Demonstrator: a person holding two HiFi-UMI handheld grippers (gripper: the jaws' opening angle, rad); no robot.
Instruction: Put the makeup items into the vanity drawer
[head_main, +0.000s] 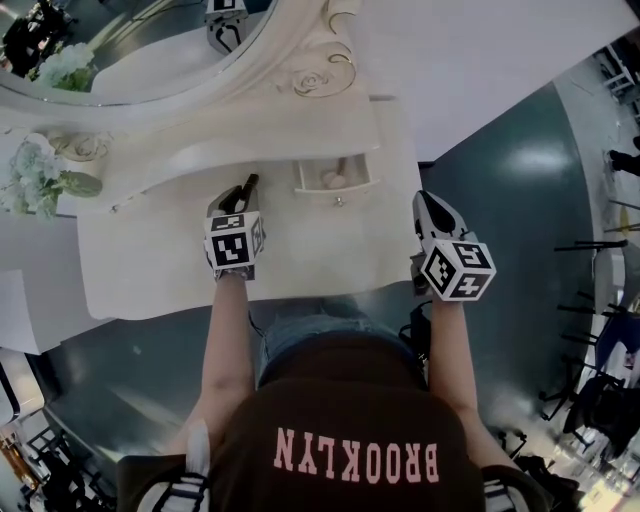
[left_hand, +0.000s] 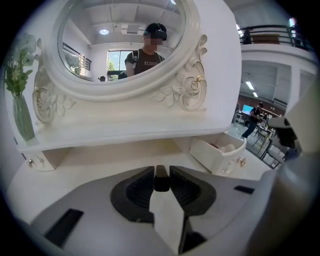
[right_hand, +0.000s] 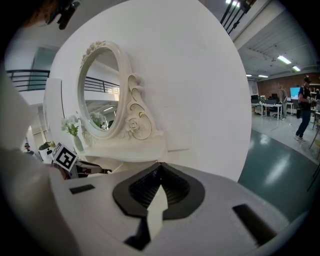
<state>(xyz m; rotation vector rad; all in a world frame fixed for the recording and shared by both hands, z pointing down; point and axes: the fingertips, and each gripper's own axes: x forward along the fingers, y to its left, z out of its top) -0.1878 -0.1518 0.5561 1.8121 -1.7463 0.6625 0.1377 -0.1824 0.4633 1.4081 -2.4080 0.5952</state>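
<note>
My left gripper (head_main: 241, 198) hangs over the white vanity top (head_main: 300, 265), just left of the open small drawer (head_main: 335, 180). Its jaws are shut on a slim black makeup stick (head_main: 250, 183), which pokes out toward the mirror. In the left gripper view the dark stick (left_hand: 161, 180) sits pinched between the two pads of the left gripper (left_hand: 161, 172), and the drawer (left_hand: 220, 154) stands open ahead to the right, with pale pinkish items inside. My right gripper (head_main: 428, 207) is off the vanity's right edge, shut and empty; in its own view the right gripper (right_hand: 159, 169) has its jaws meeting at the tip.
A large oval mirror (head_main: 130, 50) in a carved white frame rises behind a raised shelf (head_main: 290, 135). A vase of pale flowers (head_main: 40, 175) stands at the left on the shelf. A white wall panel is behind, and a dark teal floor (head_main: 520, 170) is to the right.
</note>
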